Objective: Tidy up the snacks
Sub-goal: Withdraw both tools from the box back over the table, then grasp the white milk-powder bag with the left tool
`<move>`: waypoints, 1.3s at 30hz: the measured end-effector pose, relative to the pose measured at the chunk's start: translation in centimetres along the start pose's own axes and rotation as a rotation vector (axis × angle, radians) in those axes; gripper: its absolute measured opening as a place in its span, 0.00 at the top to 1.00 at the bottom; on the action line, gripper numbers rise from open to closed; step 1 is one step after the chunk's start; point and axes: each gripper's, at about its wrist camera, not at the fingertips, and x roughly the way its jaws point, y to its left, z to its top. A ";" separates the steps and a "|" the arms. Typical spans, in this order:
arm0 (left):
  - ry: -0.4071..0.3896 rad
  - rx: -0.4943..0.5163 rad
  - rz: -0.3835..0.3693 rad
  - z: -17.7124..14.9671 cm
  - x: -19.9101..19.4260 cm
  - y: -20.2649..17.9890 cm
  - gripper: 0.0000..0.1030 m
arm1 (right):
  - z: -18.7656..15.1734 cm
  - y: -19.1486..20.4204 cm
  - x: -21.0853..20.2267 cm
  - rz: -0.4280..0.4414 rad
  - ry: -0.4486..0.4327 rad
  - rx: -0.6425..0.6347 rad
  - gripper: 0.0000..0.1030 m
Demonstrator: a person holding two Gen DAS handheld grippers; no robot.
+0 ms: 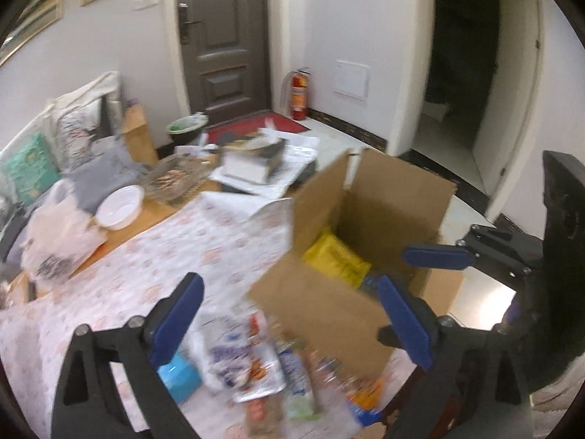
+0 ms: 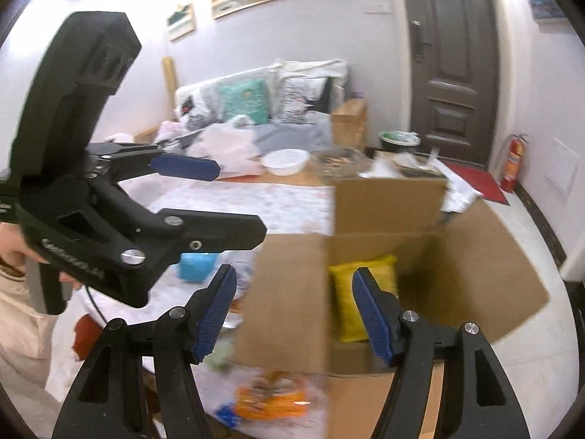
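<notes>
An open cardboard box (image 1: 384,205) stands on the patterned tablecloth, and a yellow snack bag (image 1: 336,258) lies inside it. The box (image 2: 475,256) and yellow bag (image 2: 343,292) also show in the right wrist view. Several snack packets (image 1: 252,362) lie in a blurred pile in front of the box, with a blue packet (image 1: 179,376) at their left. My left gripper (image 1: 292,314) is open and empty above the pile. My right gripper (image 2: 292,311) is open and empty over the box's near edge; it also shows in the left wrist view (image 1: 435,256). An orange packet (image 2: 270,398) lies below it.
A white bowl (image 1: 120,206), a clear tray (image 1: 175,179), plastic bags (image 1: 58,234) and papers (image 1: 263,168) crowd the far table. Cushions (image 1: 80,124) sit at the back left. A door (image 1: 226,36), a red mat and a fire extinguisher (image 1: 299,91) stand beyond.
</notes>
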 end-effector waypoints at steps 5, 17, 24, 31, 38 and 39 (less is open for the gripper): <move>-0.028 -0.064 0.064 -3.8 -2.8 4.8 0.03 | 0.5 5.8 2.3 0.056 0.032 -0.061 0.40; 0.021 -0.177 0.082 -12.0 -1.2 13.8 0.03 | -1.3 12.9 12.3 0.095 0.182 -0.004 0.37; 0.098 -0.231 -0.080 -12.5 4.2 14.4 0.03 | -3.6 10.4 16.2 -0.012 0.233 0.102 0.33; 0.160 -0.166 -0.159 -10.9 9.4 12.4 0.28 | -3.8 8.8 18.6 -0.041 0.253 0.107 0.33; 0.220 -0.125 -0.192 -10.6 13.0 11.6 0.50 | -3.7 7.6 20.6 -0.019 0.271 0.117 0.32; 0.221 -0.124 -0.196 -10.6 13.1 11.6 0.50 | -3.6 7.5 20.7 -0.017 0.271 0.116 0.32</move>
